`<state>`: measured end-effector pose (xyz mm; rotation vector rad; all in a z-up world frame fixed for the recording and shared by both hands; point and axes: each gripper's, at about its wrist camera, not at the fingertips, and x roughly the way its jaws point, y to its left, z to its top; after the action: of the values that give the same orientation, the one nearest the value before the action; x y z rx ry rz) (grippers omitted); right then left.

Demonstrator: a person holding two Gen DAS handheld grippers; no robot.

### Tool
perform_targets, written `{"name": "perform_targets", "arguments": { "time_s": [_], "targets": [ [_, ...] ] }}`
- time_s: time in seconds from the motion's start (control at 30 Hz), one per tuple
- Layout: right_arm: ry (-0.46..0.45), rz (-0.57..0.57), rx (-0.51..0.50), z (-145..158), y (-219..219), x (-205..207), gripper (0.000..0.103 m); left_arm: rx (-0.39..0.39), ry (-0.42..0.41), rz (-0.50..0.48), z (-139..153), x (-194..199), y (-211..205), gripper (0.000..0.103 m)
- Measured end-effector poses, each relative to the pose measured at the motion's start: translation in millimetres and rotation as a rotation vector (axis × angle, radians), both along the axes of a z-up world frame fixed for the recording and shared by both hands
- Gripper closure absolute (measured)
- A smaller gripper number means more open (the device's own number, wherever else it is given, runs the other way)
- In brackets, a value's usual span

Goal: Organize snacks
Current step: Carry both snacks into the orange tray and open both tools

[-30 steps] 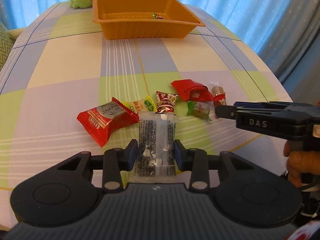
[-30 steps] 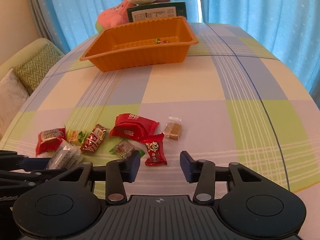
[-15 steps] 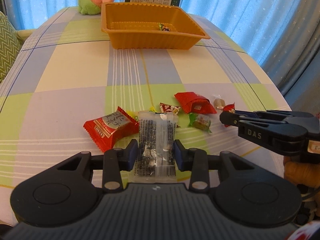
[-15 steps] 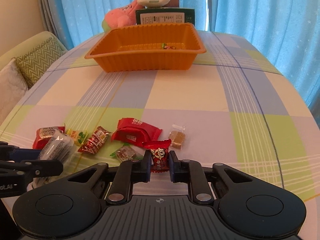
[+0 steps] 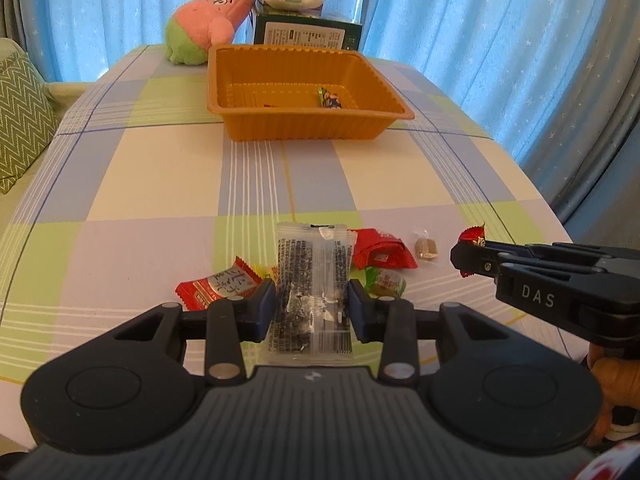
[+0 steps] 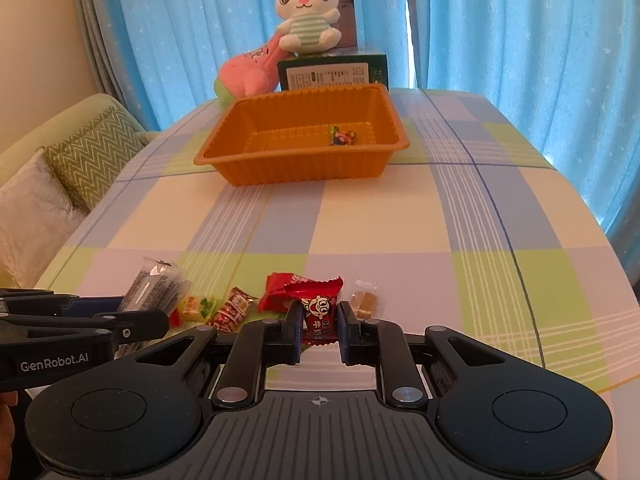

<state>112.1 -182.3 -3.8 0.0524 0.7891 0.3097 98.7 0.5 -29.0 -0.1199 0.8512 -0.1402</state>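
Note:
My left gripper (image 5: 312, 308) is shut on a clear packet of dark snack (image 5: 314, 280), held above the checked tablecloth. My right gripper (image 6: 319, 326) is shut on a small red candy (image 6: 318, 312) with a cartoon face, also lifted; that red candy (image 5: 472, 237) shows at the right gripper's tip in the left wrist view. On the cloth below lie a red wafer packet (image 5: 218, 285), a red pouch (image 5: 380, 254), a green-wrapped sweet (image 5: 386, 282) and a brown cube sweet (image 5: 426, 249). The orange tray (image 5: 304, 120) stands further back with one wrapped candy (image 5: 330, 100) inside.
Behind the tray are a green box (image 5: 308, 36), a pink and green plush (image 5: 208, 28) and a white bunny plush (image 6: 308, 20). Blue curtains hang around. A sofa with a zigzag cushion (image 6: 92, 156) is at the left. The table edge drops off at the right.
The right gripper closed on the red candy and lifted it. Both grippers have risen, so the loose snacks look lower and the tray's inside shows more.

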Motion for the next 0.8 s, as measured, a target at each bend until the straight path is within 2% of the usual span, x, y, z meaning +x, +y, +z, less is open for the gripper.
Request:
{"name": "perform_targets", "arguments": {
  "time_s": [0.5,0.8],
  "targets": [
    [0.004,0.01,0.007,11.9,1.3,-2.0,0.085,-0.004,-0.024,0.007,12.6,-2.0,1.3,0.068],
    [-0.016,0.016,0.01,27.1,2.9,37.0,0.085,-0.005,-0.073,-0.002,28.9,34.2,8.8,0.068]
  ]
}}
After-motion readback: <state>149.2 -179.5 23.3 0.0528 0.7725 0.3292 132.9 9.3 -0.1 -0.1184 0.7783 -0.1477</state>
